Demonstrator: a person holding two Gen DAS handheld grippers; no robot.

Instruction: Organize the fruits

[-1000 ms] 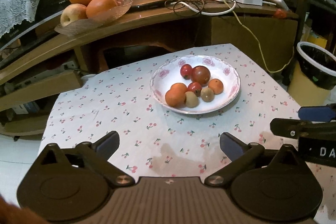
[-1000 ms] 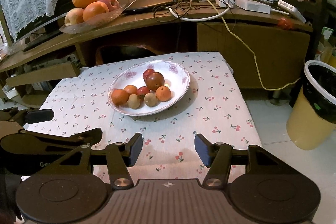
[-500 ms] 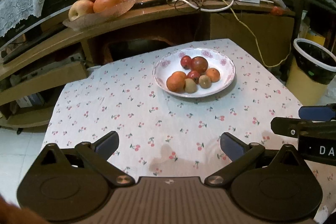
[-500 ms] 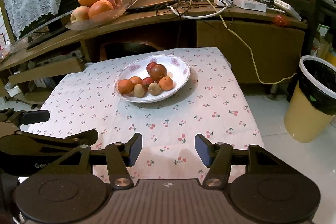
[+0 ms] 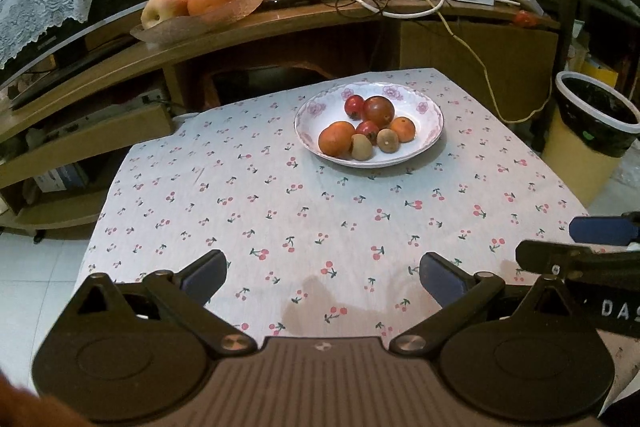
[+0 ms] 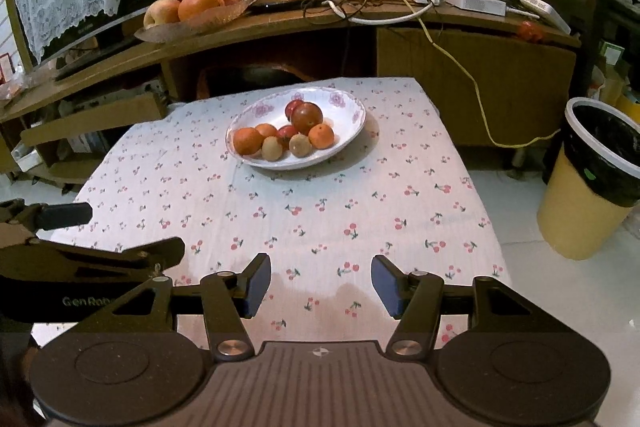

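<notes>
Fruits (image 5: 366, 131) sit piled in the flowered plate (image 5: 424, 141) at the far side of the worktop (image 5: 240, 211). Left gripper (image 5: 322, 277) and right gripper (image 6: 320, 285) hover over the near edge, well apart from the plate, jaws apart, nothing between them.

Both wrist cameras look forward and steeply down along their own fingers, from above the near edge of the table with the cherry-print cloth (image 5: 304, 203). They share the white floral plate of small fruits (image 5: 430, 107) (seen left of centre from the right wrist) (image 6: 352, 107) and the curved wooden shelf (image 6: 280, 23) behind. Each view catches the other gripper at its side edge.
</notes>
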